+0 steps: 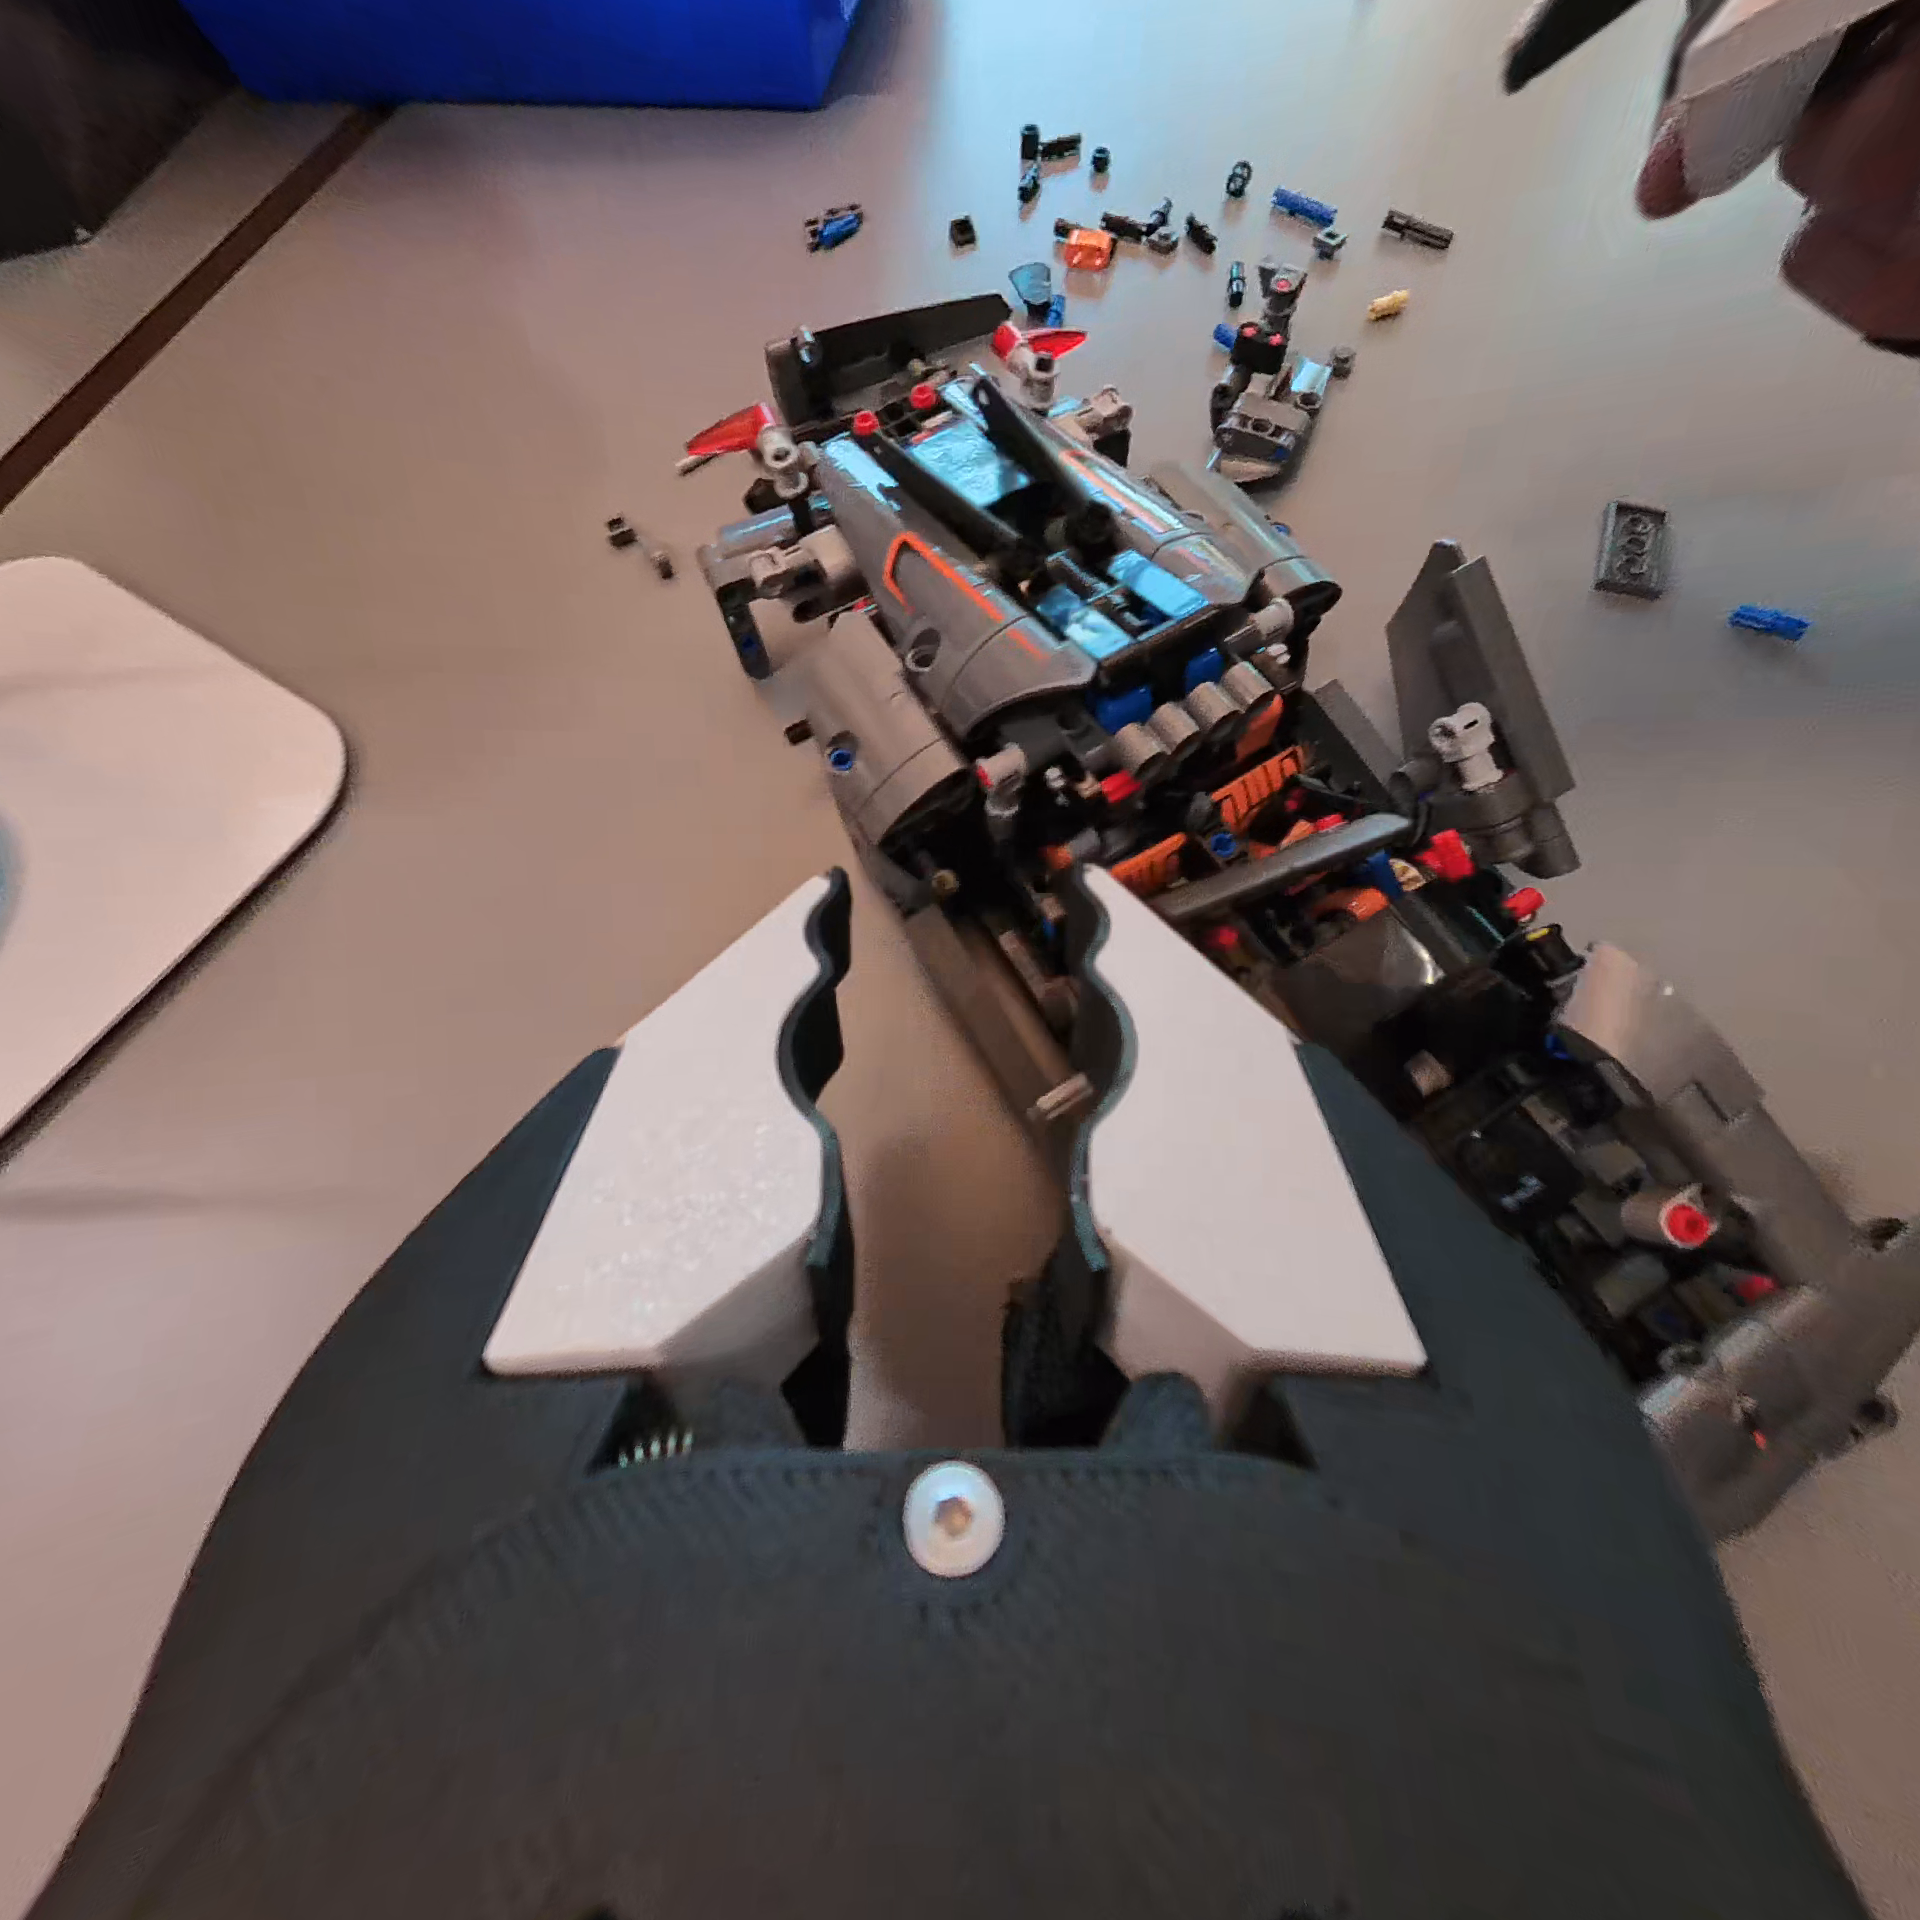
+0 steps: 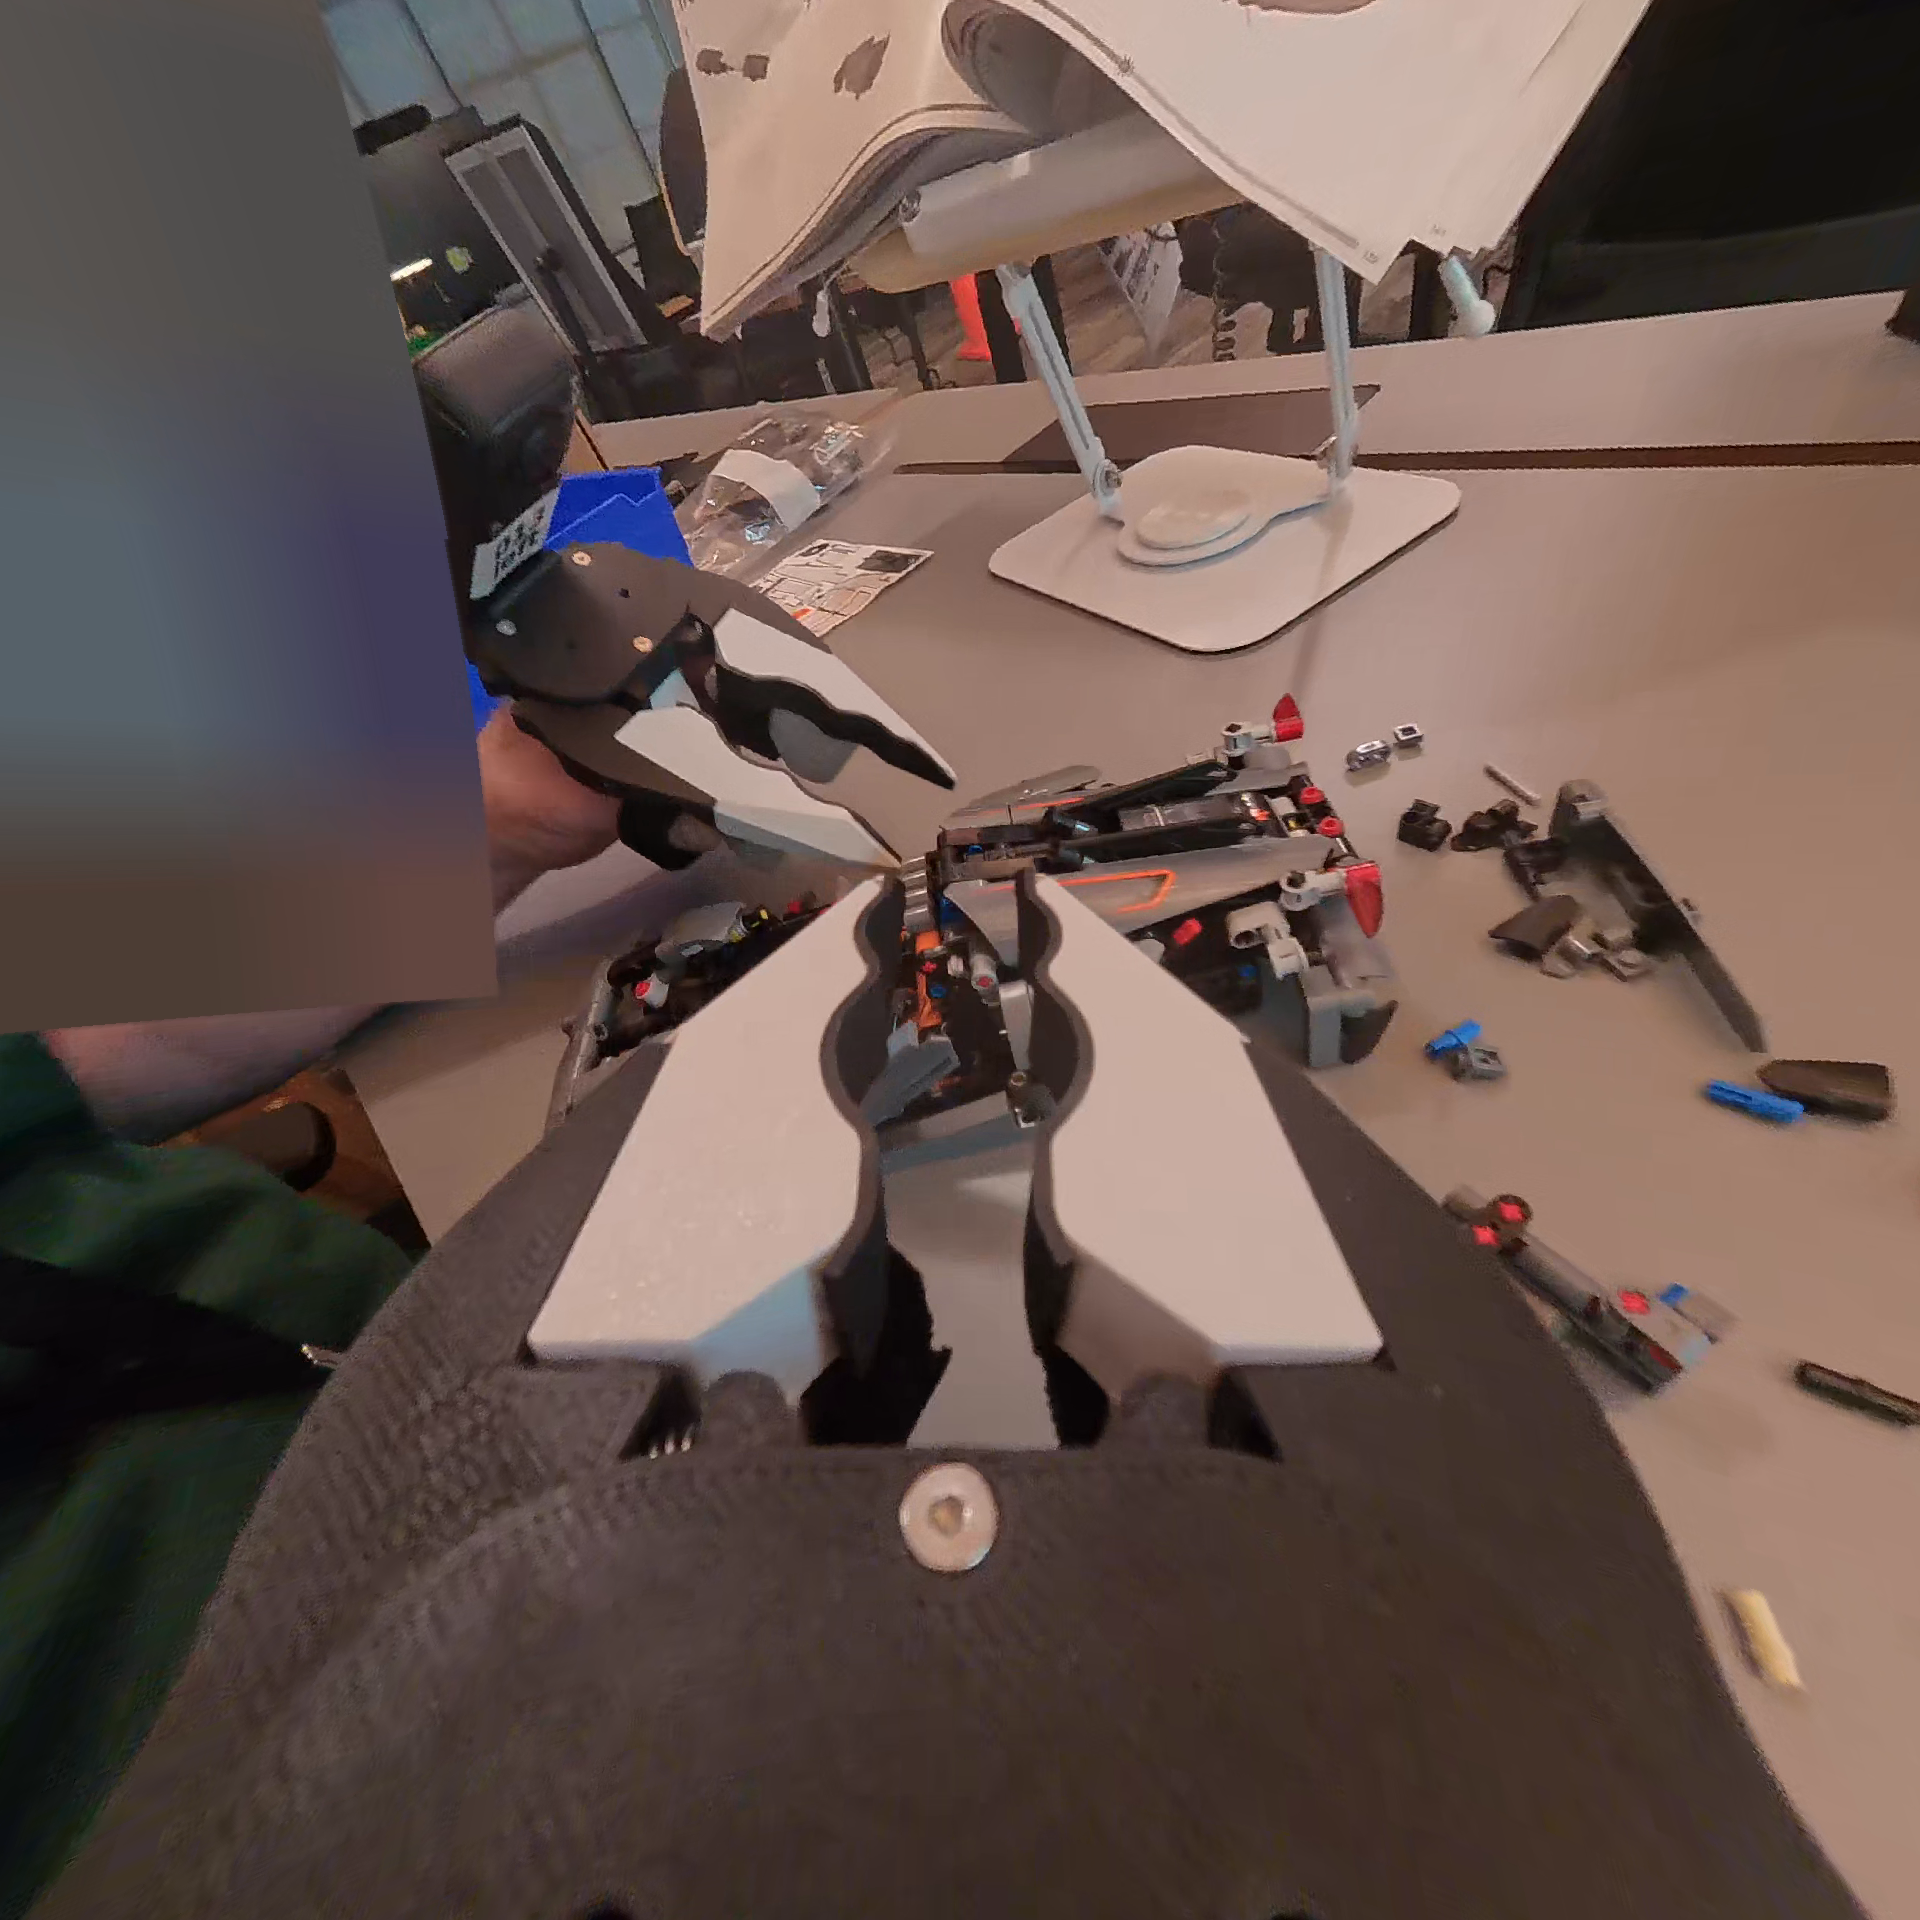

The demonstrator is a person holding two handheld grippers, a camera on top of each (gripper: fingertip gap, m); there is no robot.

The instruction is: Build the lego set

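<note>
The lego model [image 1: 1049, 644] is set on the desk [image 1: 468, 436], running diagonally in the left wrist view from far left to near right. Loose pieces [image 1: 1195, 229] are scattered on the desk behind it, and a detached sub-assembly [image 1: 1262, 400] is placed just beyond its far end. A flat plate [image 1: 1633, 548] and a small connector [image 1: 1768, 621] are laid to its right. The stand base [image 1: 125, 790] is found well to the left, and a bin [image 1: 520, 47] at the far edge. In the right wrist view, a booklet [image 2: 1091, 114] is carried on the stand [image 2: 1226, 551] behind the model, with bagged parts [image 2: 779, 483] and a leaflet [image 2: 842, 577] to the stand's left.
</note>
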